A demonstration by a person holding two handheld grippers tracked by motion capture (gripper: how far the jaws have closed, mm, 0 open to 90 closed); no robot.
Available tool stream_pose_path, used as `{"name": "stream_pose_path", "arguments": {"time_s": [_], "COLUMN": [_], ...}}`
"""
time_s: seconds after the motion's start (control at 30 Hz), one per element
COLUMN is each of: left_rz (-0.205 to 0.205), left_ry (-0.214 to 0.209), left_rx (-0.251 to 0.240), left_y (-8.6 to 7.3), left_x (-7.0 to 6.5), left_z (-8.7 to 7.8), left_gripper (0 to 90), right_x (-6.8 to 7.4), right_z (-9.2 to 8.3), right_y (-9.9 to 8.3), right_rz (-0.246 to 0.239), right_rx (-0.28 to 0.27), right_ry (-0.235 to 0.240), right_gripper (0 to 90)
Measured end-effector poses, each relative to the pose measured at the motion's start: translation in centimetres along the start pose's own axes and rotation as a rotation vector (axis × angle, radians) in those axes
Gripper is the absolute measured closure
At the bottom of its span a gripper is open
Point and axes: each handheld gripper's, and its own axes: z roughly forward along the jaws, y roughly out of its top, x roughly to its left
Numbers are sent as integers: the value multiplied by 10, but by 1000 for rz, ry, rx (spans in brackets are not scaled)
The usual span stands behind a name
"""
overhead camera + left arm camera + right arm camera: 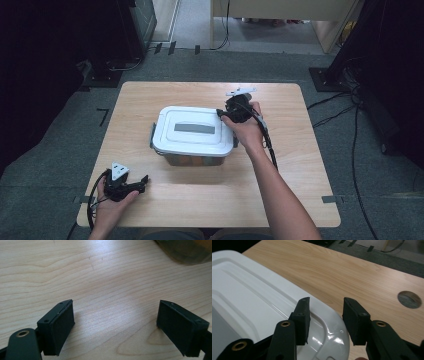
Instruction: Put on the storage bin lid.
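Note:
A storage box with a white lid (194, 129) and a dark clear body stands in the middle of the wooden table (210, 200). A hand holds my right gripper (221, 115) at the lid's far right corner. In the right gripper view, the right gripper (325, 305) hangs just over the rounded corner of the lid (249, 297). Its jaws stand partly apart and nothing is pinched between them. My left gripper (144, 181) lies low at the table's front left, held by the other hand. In the left gripper view, the left gripper (116, 312) is wide open over bare wood.
A grey latch (152, 136) sits on the box's left end. The box's lower corner (185, 250) shows ahead of the left gripper. A round hole (409, 299) is cut in the tabletop beyond the right gripper. Cables (350, 125) run over the carpet right of the table.

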Motion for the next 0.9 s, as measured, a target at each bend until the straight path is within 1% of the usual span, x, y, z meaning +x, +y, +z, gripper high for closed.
{"name": "stream_pose_path", "arguments": {"time_s": [0.03, 0.13, 0.23, 0.27, 0.37, 0.43, 0.5, 0.6, 0.67, 0.77, 0.8, 0.83, 0.9], "left_rz": [-3, -2, -3, -4, -9, -15, -15, 6, 3, 4, 3, 2, -2], "left_ry": [-1, -1, -1, -2, -6, -12, -10, 10, 14, 18, 17, 17, 18], "left_rx": [-1, -1, -2, -2, -5, -8, -7, 2, 2, 5, 4, 5, 1], "left_y": [0, 0, 0, 0, 0, 0, -1, 0, 0, 1, 1, 0, 0], "left_x": [0, 0, 0, 0, 1, 2, 2, -1, -2, -2, -2, -2, -2], "left_z": [0, 0, 0, 0, 0, -1, -1, 0, 1, 1, 1, 1, 1], "left_gripper": [145, 145, 145, 145, 145, 145, 145, 144, 144, 143, 143, 144, 144], "right_x": [2, 8, 12, 13, 17, 19, 22, 24, 24, 23, 24, 24, 26], "right_z": [1, 1, -7, -10, -19, -24, -29, -34, -38, -46, -49, -52, -56], "right_y": [0, 1, -2, -3, -7, -11, -14, -20, -22, -25, -27, -28, -33], "right_rz": [6, -10, -11, -10, -17, -27, -34, -37, -42, -16, -16, -18, -24], "right_rx": [-2, -7, -28, -31, -42, -56, -66, -78, -83, -95, -95, -92, -68], "right_ry": [13, 7, -26, -29, -35, -21, -22, -13, -4, 29, 35, 37, 44], "right_gripper": [568, 492, 441, 428, 421, 420, 417, 385, 348, 276, 248, 213, 131]}}
